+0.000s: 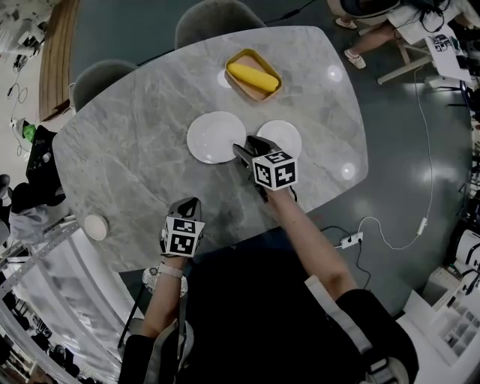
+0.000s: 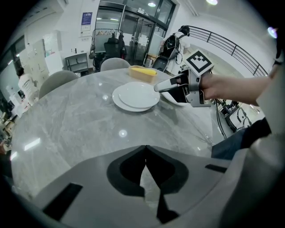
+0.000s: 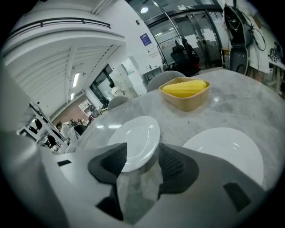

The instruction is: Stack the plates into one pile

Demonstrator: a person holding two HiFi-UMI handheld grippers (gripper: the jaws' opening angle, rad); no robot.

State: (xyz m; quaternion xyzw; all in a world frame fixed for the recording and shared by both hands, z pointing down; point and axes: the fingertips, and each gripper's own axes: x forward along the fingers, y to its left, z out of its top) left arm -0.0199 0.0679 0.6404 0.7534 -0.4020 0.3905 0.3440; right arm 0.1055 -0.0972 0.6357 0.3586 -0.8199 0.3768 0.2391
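Two white plates lie stacked, a smaller one on a wider one (image 1: pixel 212 136) (image 2: pixel 136 95) (image 3: pixel 136 138), at the middle of the grey marble table (image 1: pixel 135 157). A third white plate (image 1: pixel 285 133) (image 3: pixel 227 151) lies apart, just right of them. My right gripper (image 1: pixel 244 148) (image 3: pixel 141 153) (image 2: pixel 167 87) is open, its jaws spread at the near right rim of the stack, and the pads press on nothing. My left gripper (image 1: pixel 187 206) (image 2: pixel 144 153) is shut and empty over bare table near the front edge.
A tan dish holding something yellow (image 1: pixel 253 75) (image 3: pixel 185 92) stands behind the plates. A small white cup (image 1: pixel 96 226) sits at the table's left front edge. Two grey chairs (image 1: pixel 216 19) stand at the far side. A power strip (image 1: pixel 351 240) lies on the floor at right.
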